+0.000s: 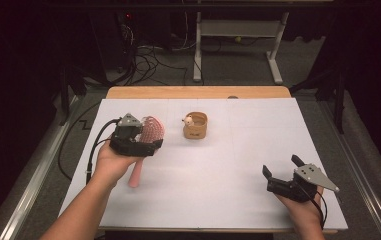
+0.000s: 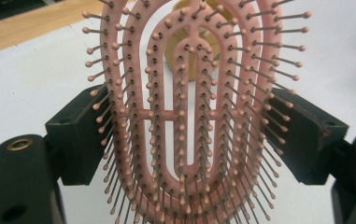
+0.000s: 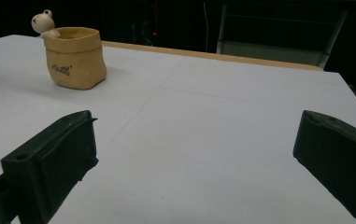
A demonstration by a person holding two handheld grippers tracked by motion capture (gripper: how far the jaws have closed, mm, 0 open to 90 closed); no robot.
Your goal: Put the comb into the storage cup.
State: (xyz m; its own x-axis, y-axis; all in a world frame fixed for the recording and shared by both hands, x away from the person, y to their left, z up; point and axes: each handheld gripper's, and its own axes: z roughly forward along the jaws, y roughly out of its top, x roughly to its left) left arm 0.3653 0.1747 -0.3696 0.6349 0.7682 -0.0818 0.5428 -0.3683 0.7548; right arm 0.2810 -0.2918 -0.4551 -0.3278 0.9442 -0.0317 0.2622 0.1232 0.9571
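Brush (image 2: 185, 116) front and centre in the left gripper view: we see its pink bristled head clamped between the two black jaws, one pressing each edge. From the high view, our left gripper (image 1: 150, 141) sits at centre left of the frame with the brush head in it and the handle trailing down toward the bottom. Our right gripper (image 1: 280, 172) rests at lower right on the table (image 1: 228, 170), jaws spread wide, holding nothing. A pot (image 1: 195, 125) stands upper centre, apart from both.
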